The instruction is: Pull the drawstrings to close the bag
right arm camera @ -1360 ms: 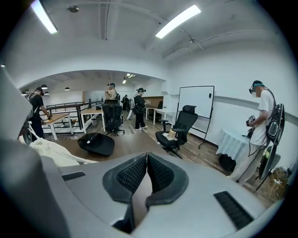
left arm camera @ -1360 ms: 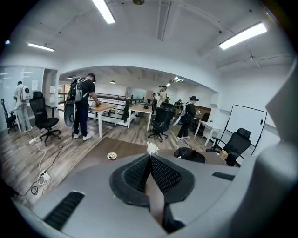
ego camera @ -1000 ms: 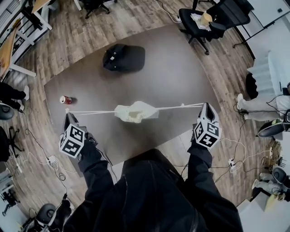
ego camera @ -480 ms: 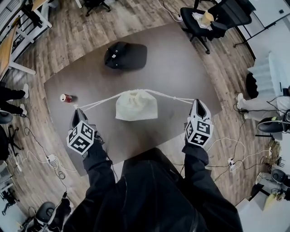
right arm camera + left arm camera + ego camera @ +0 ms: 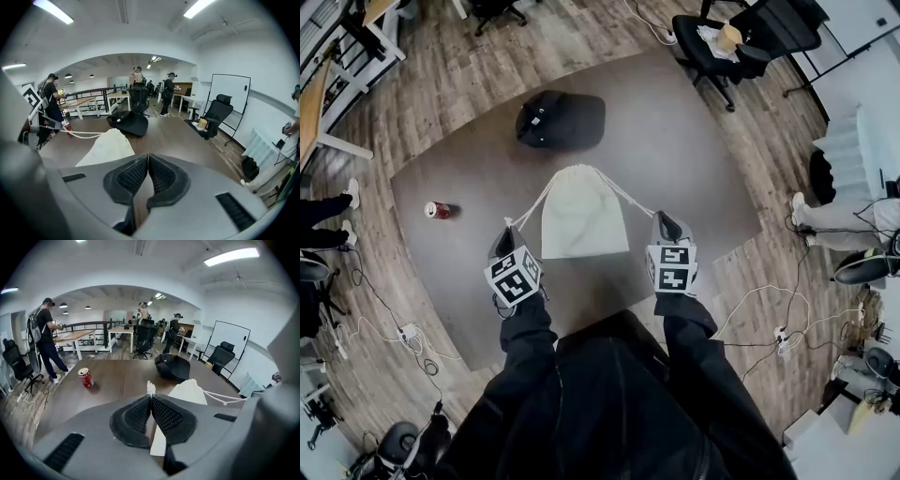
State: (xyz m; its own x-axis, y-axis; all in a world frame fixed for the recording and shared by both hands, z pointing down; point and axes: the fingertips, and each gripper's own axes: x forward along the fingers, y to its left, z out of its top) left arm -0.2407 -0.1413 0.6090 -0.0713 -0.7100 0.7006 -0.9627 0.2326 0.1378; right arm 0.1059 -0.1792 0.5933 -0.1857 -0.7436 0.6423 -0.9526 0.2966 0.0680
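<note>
Both grippers have come inward over the table (image 5: 694, 141), and the bag (image 5: 581, 217) now lies flat between them, its cinched neck pointing away, with the left gripper (image 5: 505, 232) and right gripper (image 5: 662, 223) just beside its near corners. Each is clenched on a drawstring: the left cord (image 5: 531, 205) and right cord (image 5: 633, 199) run from the neck to the jaws. Only the left gripper view shows a frayed cord end (image 5: 150, 388) poking out past its shut pads, while the right gripper view shows pads pressed together that hide theirs.

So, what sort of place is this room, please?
Most likely an open-plan office or workshop: black office chairs stand on a wooden floor, a whiteboard is by the wall, and long desks stand further back.
</note>
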